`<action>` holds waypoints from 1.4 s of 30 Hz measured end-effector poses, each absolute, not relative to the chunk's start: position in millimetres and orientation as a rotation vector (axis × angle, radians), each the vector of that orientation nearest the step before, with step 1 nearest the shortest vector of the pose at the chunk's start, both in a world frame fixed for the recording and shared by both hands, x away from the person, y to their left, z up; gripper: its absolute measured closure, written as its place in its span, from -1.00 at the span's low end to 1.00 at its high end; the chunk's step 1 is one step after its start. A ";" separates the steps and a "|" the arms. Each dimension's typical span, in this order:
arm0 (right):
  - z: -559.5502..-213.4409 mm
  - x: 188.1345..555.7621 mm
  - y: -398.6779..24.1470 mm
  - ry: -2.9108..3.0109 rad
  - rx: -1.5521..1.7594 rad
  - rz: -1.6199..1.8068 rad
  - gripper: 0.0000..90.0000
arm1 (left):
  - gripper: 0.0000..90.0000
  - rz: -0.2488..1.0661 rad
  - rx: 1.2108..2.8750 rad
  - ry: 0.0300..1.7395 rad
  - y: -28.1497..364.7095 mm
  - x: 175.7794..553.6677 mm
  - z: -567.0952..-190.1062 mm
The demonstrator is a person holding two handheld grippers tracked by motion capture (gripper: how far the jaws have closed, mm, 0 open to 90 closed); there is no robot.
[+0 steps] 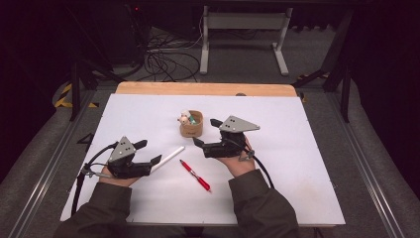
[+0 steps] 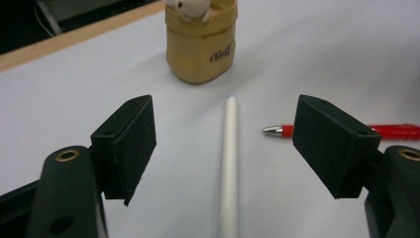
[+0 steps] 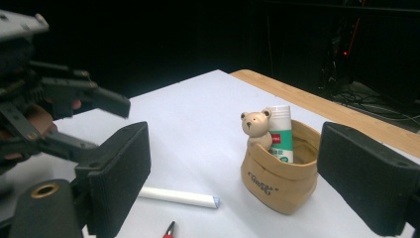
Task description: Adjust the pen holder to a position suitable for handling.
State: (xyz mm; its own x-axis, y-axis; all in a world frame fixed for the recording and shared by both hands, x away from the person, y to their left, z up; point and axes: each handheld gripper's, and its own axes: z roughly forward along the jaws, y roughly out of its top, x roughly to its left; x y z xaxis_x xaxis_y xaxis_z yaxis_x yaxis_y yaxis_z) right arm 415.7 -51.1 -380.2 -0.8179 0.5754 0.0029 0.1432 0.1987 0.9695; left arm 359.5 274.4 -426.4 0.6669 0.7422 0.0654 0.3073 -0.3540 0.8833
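Note:
A white pen (image 1: pixel 168 158) lies slanted on the white table sheet, and a red pen (image 1: pixel 195 175) rests just right of it. My left gripper (image 1: pixel 151 151) is open at the white pen's near end. In the left gripper view the white pen (image 2: pixel 229 163) lies between the two pads (image 2: pixel 132 139), touching neither, with the red pen (image 2: pixel 396 131) past the right pad. A tan pouch (image 1: pixel 191 124) holds a small bear figure (image 3: pixel 256 126) and a glue stick (image 3: pixel 279 131). My right gripper (image 1: pixel 205 132) is open just right of the pouch (image 3: pixel 280 183), holding nothing.
The white sheet (image 1: pixel 307 163) covers a wooden table whose bare far edge (image 1: pixel 205 89) shows behind the pouch. Beyond it stand a white frame's legs (image 1: pixel 242 34) and loose cables (image 1: pixel 163 59) on the floor. Cables trail from both grippers toward the person's sleeves.

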 end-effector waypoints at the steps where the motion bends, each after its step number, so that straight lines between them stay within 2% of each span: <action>1: -380.1 415.5 -50.9 2.121 0.673 1.648 -0.69 | -0.42 0.576 1.949 0.822 275.4 360.1 -428.6; 18: -376.0 412.7 -51.5 2.108 0.629 1.668 -0.69 | -0.10 0.489 2.064 0.891 276.9 363.5 -448.9; 42: -376.1 412.3 -53.4 2.113 0.626 1.667 -0.70 | 0.03 0.428 2.183 0.936 272.4 370.7 -467.9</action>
